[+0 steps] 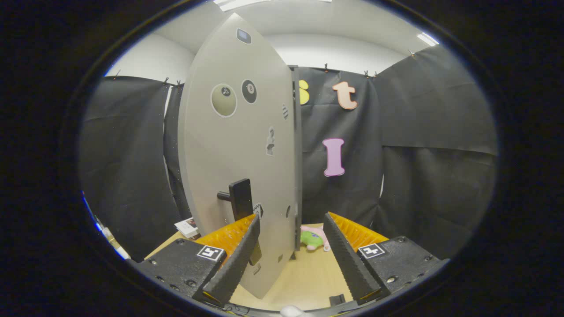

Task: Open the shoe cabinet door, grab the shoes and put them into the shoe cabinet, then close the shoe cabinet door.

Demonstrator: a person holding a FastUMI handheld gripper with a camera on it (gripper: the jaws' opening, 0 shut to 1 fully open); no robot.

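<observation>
The grey shoe cabinet door (233, 167) stands upright just ahead of me, swung out at an angle, with round and small stickers on its face. Its dark handle (239, 199) juts out low on the door, right above my left finger (238, 255). The door's free edge (298, 176) falls between my two fingers. My gripper (291, 224) is open, with nothing pressed between the fingers. A small green and pink shoe or toy (313, 238) lies on the wooden surface (304, 277) beyond the fingers, just right of the door's edge.
Black cloth walls close the booth behind and on both sides. A small white box or card (187, 226) lies on the wooden surface left of the door. A small dark block (337, 300) sits near the front, between the fingers.
</observation>
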